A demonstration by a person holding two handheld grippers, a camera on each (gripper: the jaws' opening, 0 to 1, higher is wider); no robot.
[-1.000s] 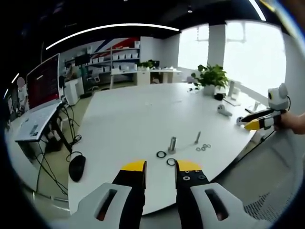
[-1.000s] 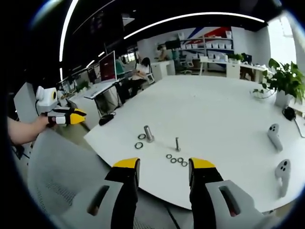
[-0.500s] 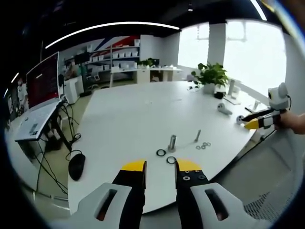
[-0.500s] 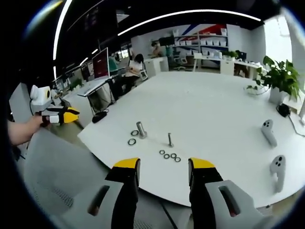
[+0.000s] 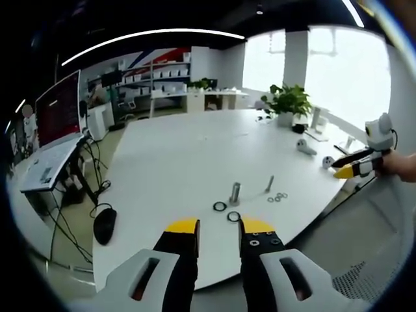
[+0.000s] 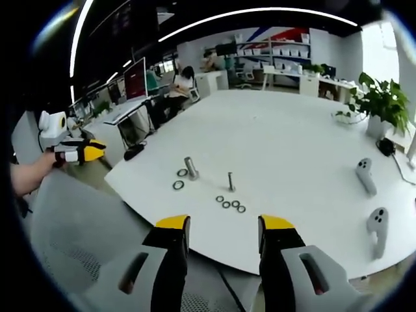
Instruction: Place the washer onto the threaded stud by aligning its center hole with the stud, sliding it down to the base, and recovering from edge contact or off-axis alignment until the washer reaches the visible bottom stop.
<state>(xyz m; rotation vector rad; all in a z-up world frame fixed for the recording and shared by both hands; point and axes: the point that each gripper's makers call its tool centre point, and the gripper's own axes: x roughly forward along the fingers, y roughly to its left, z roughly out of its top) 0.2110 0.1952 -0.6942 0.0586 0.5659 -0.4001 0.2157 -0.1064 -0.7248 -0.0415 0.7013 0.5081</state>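
Note:
A thin threaded stud (image 5: 269, 186) (image 6: 230, 181) stands upright on the white table (image 5: 182, 156) (image 6: 292, 143). Several small washers (image 5: 278, 197) (image 6: 231, 204) lie in a row beside it. A thicker metal post (image 5: 234, 194) (image 6: 190, 167) stands close by, with two dark rings (image 5: 220, 208) (image 6: 177, 185) flat next to it. My left gripper (image 5: 219, 227) (image 6: 78, 151) is open, off the table's near edge, holding nothing. My right gripper (image 6: 224, 224) (image 5: 356, 168) is open too, held off the table's edge well short of the washers.
Two white controllers (image 6: 364, 175) (image 6: 377, 224) lie on the table. A potted plant (image 5: 288, 104) (image 6: 383, 104) stands near its far edge. A grey mesh chair (image 6: 71, 227) is by the table edge, and a desk with a monitor (image 5: 58, 107) and cables stands beyond.
The right gripper's camera has shifted a little, so the table's things sit slightly higher in its view. Nothing on the table moved. Both grippers' jaws stand as before.

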